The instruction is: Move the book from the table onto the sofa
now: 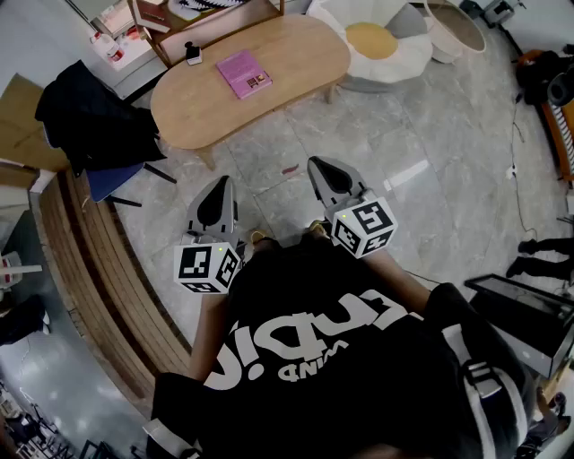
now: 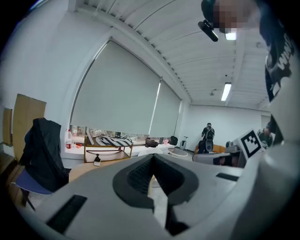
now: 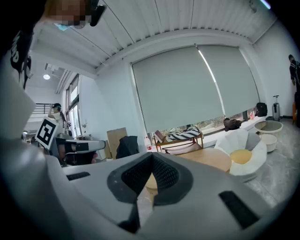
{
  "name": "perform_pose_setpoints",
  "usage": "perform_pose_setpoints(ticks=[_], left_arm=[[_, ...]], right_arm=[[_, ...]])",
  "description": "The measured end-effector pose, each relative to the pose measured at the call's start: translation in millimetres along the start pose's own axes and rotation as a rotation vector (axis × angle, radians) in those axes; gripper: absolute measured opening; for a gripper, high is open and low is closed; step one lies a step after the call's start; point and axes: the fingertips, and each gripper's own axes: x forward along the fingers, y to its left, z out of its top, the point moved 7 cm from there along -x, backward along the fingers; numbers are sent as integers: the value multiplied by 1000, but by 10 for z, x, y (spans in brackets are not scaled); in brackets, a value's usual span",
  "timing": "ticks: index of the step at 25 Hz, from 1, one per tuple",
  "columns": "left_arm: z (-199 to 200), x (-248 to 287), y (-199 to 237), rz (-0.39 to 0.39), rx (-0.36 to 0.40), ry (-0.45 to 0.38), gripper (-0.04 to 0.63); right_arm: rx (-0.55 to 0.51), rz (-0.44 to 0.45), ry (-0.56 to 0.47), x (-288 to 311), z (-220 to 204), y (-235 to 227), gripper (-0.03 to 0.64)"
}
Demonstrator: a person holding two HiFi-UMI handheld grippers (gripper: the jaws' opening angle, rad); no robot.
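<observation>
A pink book (image 1: 244,73) lies flat on the oval wooden table (image 1: 296,54), in the head view ahead of me across a stretch of floor. Right of the table stands a white flower-shaped seat with a yellow cushion (image 1: 377,40), which the right gripper view also shows (image 3: 243,157). My left gripper (image 1: 218,186) and right gripper (image 1: 320,167) hover side by side over the floor, well short of the table. Both are shut with nothing between the jaws. The left gripper (image 2: 153,158) and the right gripper (image 3: 151,158) point toward the table; the book is hidden behind the jaws there.
A small black bottle (image 1: 193,54) stands on the table's left end. A chair draped with a black jacket (image 1: 90,121) is left of the table. A low wooden shelf (image 2: 105,150) stands behind it. Round baskets (image 1: 453,27) sit at the far right.
</observation>
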Motion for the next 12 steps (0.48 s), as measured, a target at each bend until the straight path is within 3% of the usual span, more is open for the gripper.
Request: perform_pose_setpoints(ticks=[8, 12], left_arm=[[12, -30, 169, -17, 2, 11, 8], [36, -46, 279, -32, 3, 18, 6]], right_arm=[[2, -17, 1, 114, -37, 142, 2], [85, -9, -50, 141, -32, 235, 2]])
